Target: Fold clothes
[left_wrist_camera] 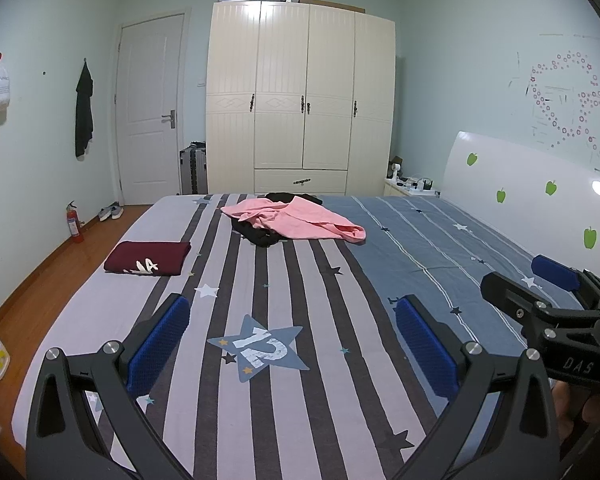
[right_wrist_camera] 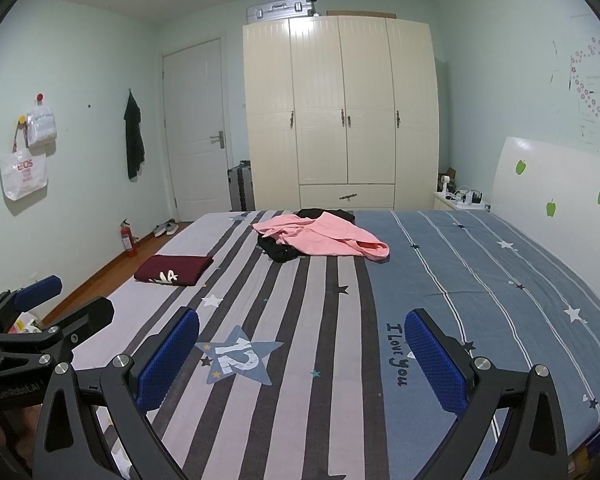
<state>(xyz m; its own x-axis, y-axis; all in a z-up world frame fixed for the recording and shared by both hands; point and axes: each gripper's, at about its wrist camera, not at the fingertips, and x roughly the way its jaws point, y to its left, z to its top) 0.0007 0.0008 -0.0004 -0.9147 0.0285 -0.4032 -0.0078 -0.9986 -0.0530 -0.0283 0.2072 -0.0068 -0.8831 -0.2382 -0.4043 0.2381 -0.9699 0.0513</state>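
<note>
Left wrist view: left gripper [left_wrist_camera: 292, 344] spread wide, empty, above the striped bed sheet [left_wrist_camera: 340, 400]. Right gripper [right_wrist_camera: 302, 354] likewise spread, nothing between its pads. Well ahead of both, a crumpled pink garment [left_wrist_camera: 296, 220] lies over a black garment [left_wrist_camera: 260, 236], mostly hidden. Ahead-left, a folded maroon shirt [left_wrist_camera: 148, 258], its white lettering partly cut off by the fold.

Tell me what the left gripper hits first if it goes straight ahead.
Probably the pile of clothes: the pink garment over a black one lies ahead of the open left gripper. Bare bedsheet before that; depth unclear.
</note>
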